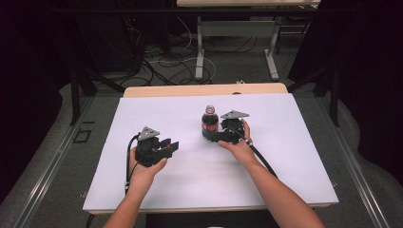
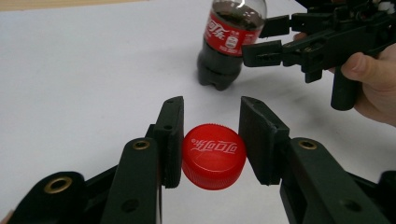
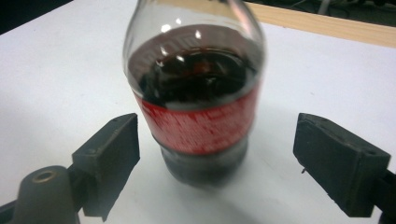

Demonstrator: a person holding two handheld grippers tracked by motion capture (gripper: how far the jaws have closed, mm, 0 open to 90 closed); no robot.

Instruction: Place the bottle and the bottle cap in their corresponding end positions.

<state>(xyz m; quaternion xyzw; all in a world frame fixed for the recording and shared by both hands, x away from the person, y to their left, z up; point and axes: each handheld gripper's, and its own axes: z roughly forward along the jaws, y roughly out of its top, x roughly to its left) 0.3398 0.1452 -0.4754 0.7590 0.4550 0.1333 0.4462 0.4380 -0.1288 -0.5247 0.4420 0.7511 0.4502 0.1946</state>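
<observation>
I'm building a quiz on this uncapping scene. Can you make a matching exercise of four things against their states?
Things:
1. red bottle cap
2. cola bottle
3. left gripper
4. right gripper

States:
A. stands upright on the white table, uncapped, dark drink inside
B. jaws open on either side of the bottle, pads clear of it
C. clamped between two black jaws, logo side facing the camera
D. shut on a small red thing, away from the bottle

Pairs: 1-C, 2-A, 3-D, 4-B
</observation>
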